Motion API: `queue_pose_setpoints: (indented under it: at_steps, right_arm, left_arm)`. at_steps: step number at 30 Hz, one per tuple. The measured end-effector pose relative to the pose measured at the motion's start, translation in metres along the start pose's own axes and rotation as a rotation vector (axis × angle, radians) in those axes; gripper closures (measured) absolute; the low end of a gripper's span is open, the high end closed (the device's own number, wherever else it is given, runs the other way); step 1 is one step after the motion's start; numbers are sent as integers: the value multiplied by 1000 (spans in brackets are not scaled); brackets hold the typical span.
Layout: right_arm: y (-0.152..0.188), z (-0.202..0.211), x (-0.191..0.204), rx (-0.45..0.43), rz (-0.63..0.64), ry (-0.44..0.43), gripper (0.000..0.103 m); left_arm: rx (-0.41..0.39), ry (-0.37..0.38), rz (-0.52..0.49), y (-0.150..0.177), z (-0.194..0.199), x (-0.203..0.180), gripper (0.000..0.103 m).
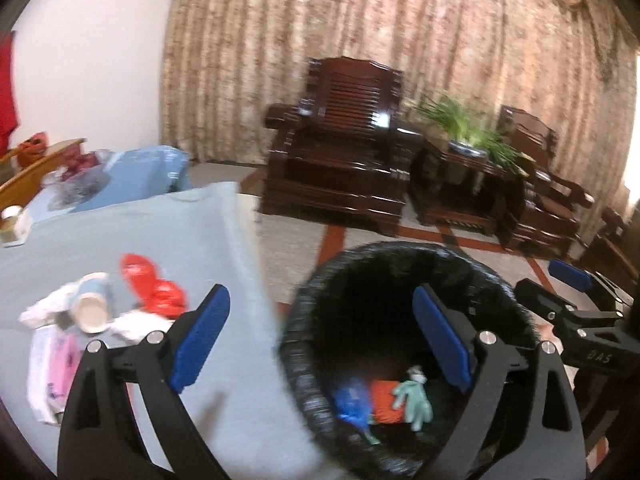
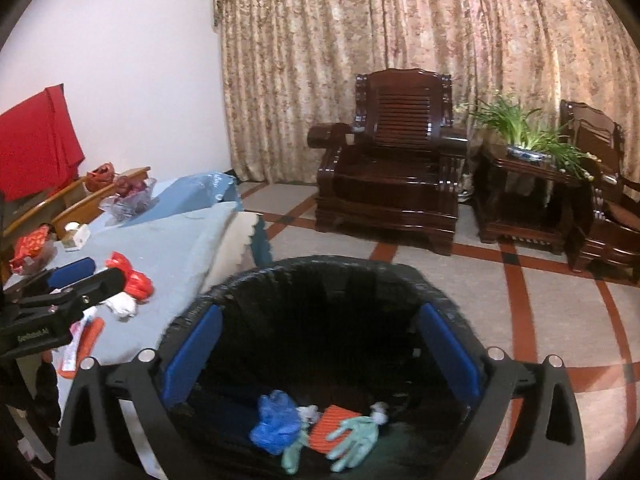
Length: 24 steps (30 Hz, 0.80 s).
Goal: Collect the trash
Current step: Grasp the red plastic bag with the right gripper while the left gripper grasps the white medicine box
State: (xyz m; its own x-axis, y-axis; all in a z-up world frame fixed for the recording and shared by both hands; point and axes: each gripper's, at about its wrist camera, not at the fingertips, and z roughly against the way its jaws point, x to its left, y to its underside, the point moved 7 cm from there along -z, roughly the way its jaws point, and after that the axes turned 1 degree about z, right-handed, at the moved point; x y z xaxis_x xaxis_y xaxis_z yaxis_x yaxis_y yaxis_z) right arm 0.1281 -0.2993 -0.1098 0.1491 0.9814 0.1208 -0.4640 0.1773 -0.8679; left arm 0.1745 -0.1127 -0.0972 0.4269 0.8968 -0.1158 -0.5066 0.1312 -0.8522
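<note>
A bin with a black liner (image 1: pixel 400 254) (image 2: pixel 320 266) stands on the floor beside the blue-clothed table (image 1: pixel 168 232) (image 2: pixel 172 244). In it lie a blue glove (image 2: pixel 276 420), an orange piece (image 2: pixel 332 424) and a green glove (image 2: pixel 356 440). My right gripper (image 2: pixel 320 314) (image 1: pixel 554 284) hangs open over the bin's mouth, with nothing between its pads. My left gripper (image 1: pixel 320 300) (image 2: pixel 88 276) is open and empty over the table's edge and the bin's left rim. On the table lie a red plastic bag (image 1: pixel 154 284) (image 2: pixel 130 278), a paper cup (image 1: pixel 92 308), white tissue (image 2: pixel 122 304) and a pink-printed wrapper (image 1: pixel 52 368).
A dark wooden armchair (image 2: pixel 392 176) stands beyond the bin, with a side table holding a potted plant (image 2: pixel 524 148) and a second chair (image 2: pixel 604 200) to its right. A small box (image 2: pixel 76 234) and a bag of fruit (image 2: pixel 130 196) sit at the table's far end.
</note>
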Motion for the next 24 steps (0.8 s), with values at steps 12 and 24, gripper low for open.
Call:
queue_pose_setpoints:
  at_steps: [12, 24]
  right_arm:
    - [-3, -20, 117, -17, 116, -141, 6]
    - [5, -55, 207, 25, 190, -265, 6]
  left_arm:
    - [-30, -255, 97, 11, 66, 123, 12]
    - [-19, -407, 191, 36, 98, 212, 13]
